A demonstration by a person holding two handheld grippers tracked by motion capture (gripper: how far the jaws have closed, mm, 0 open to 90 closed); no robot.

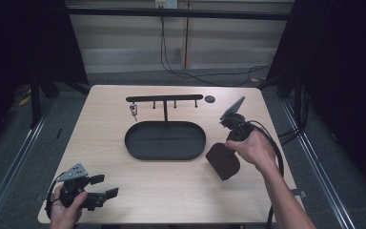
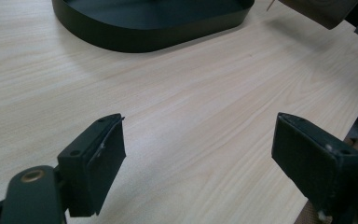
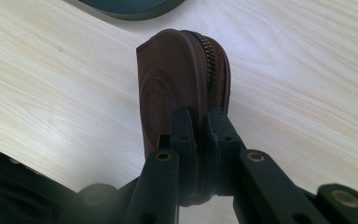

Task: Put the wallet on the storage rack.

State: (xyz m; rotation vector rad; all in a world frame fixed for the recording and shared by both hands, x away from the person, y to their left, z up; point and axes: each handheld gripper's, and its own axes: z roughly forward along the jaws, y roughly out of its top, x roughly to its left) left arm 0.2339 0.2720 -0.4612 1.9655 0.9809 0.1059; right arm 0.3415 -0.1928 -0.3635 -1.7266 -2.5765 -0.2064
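Keep the right tool [image 3: 199, 140] clamped on the brown zip pouch [image 3: 182, 79], lift clear of the counter [image 1: 171, 191] right of the black tray [image 1: 165, 140], left tool [image 2: 200, 163] wide

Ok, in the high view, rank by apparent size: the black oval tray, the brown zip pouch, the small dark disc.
1. black oval tray
2. brown zip pouch, held in the right claw
3. small dark disc, which lies farther from the camera and so may look smaller.

High view overhead, facing fwd – gripper views close; all share tray [image 1: 165, 141]
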